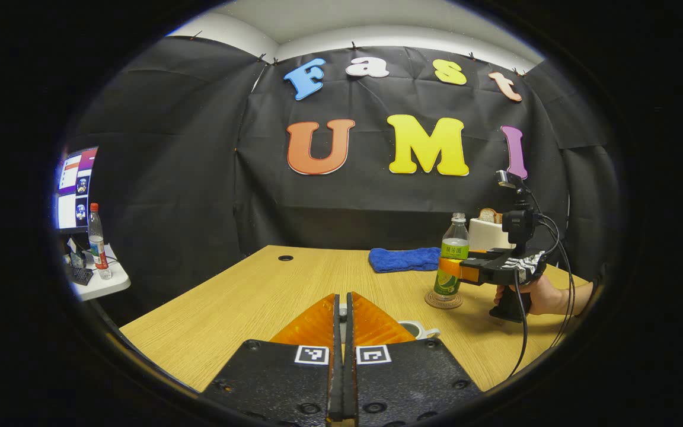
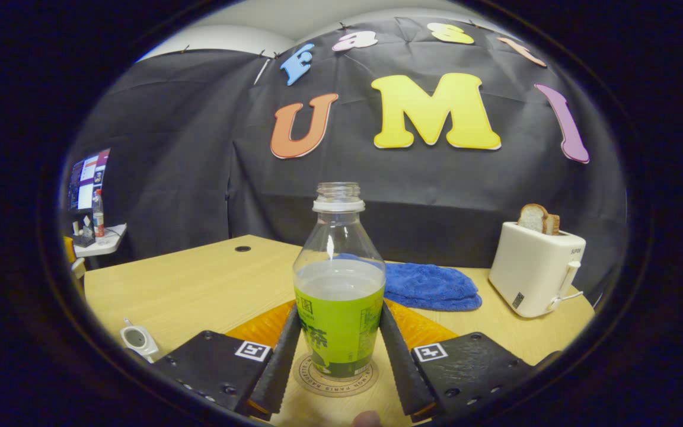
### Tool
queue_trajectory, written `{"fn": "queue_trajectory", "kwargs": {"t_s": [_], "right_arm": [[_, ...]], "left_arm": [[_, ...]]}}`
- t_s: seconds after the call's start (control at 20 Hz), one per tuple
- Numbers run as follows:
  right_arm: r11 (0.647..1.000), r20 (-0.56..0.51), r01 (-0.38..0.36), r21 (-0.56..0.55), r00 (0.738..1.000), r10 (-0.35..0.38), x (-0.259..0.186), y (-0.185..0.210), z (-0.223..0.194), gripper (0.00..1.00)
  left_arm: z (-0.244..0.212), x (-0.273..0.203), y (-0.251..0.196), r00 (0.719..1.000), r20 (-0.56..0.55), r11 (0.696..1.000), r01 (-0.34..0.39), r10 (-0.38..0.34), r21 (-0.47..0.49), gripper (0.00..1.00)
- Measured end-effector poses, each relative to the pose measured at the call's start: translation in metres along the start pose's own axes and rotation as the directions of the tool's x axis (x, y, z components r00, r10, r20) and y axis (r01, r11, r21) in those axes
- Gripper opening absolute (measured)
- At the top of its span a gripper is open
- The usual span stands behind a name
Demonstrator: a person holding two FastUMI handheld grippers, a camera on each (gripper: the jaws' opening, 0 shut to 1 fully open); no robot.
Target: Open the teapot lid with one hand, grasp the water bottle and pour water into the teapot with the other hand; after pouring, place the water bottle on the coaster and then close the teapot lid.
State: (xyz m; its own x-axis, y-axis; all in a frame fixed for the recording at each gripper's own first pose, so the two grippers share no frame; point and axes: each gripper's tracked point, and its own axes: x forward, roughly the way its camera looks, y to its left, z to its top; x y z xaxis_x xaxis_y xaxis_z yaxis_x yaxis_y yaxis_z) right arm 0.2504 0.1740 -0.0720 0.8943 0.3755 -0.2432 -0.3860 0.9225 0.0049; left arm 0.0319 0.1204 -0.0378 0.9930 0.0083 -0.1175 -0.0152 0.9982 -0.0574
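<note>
The water bottle (image 2: 338, 284), uncapped with a green label and partly full, stands upright on the round coaster (image 2: 335, 379). My right gripper (image 2: 339, 309) is shut on its lower half, a finger pressing each side. The left gripper view shows that bottle (image 1: 453, 249), coaster (image 1: 443, 301) and right gripper (image 1: 451, 270) at mid right, with a hand (image 1: 540, 296) holding the gripper. My left gripper (image 1: 342, 298) is shut, a small pale knob pinched at its tips. The white teapot (image 1: 418, 328) sits just right of those tips with its mouth uncovered; the teapot (image 2: 137, 339) also appears low left.
A folded blue towel (image 2: 430, 284) lies behind the bottle. A white toaster (image 2: 534, 267) with bread slices stands at the back right of the wooden table (image 1: 241, 302). Off the table's left edge is a small side table (image 1: 95, 279) with a bottle and a monitor.
</note>
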Motion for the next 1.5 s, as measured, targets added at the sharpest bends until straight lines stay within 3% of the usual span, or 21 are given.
{"fn": "queue_trajectory", "kwargs": {"t_s": [0.2, 0.4, 0.45, 0.55, 0.7, 1.0, 1.2, 1.5], "right_arm": [[1.0, 0.005, 0.004, 0.007, 1.0, -0.004, -0.002, -0.002, -0.001, 0.72], [1.0, 0.002, 0.0, 0.002, 1.0, 0.0, -0.003, 0.002, -0.002, 0.79], [1.0, 0.004, 0.0, 0.009, 1.0, 0.0, -0.007, 0.003, -0.002, 0.89], [1.0, 0.025, 0.003, 0.003, 1.0, -0.003, -0.019, 0.0, 0.005, 0.99], [1.0, 0.061, 0.019, 0.007, 0.998, -0.019, -0.047, -0.011, 0.018, 0.99], [0.994, 0.187, 0.105, -0.012, 0.977, -0.101, -0.159, -0.051, 0.041, 0.98], [0.984, 0.215, 0.179, -0.002, 0.961, -0.174, -0.212, -0.069, 0.032, 0.97], [0.958, 0.212, 0.286, -0.021, 0.938, -0.276, -0.254, -0.082, 0.007, 0.97]], "left_arm": [[-0.004, 0.002, -0.001, 1.0, -0.012, 1.0, -0.002, 0.002, 0.003, 0.03], [-0.003, 0.002, -0.004, 1.0, -0.009, 1.0, 0.004, -0.004, 0.006, 0.03], [-0.002, 0.002, -0.005, 1.0, -0.007, 1.0, 0.004, -0.004, 0.007, 0.03], [-0.003, 0.004, -0.01, 1.0, -0.007, 1.0, 0.012, -0.012, 0.004, 0.03], [-0.003, 0.008, -0.023, 1.0, 0.003, 1.0, 0.027, -0.027, 0.001, 0.03], [-0.009, 0.029, -0.063, 0.995, 0.013, 0.995, 0.095, -0.096, 0.026, 0.03], [-0.019, 0.044, -0.071, 0.995, 0.006, 0.994, 0.104, -0.104, 0.012, 0.02], [-0.047, 0.055, -0.072, 0.995, -0.041, 0.996, 0.089, -0.088, 0.011, 0.03]]}}
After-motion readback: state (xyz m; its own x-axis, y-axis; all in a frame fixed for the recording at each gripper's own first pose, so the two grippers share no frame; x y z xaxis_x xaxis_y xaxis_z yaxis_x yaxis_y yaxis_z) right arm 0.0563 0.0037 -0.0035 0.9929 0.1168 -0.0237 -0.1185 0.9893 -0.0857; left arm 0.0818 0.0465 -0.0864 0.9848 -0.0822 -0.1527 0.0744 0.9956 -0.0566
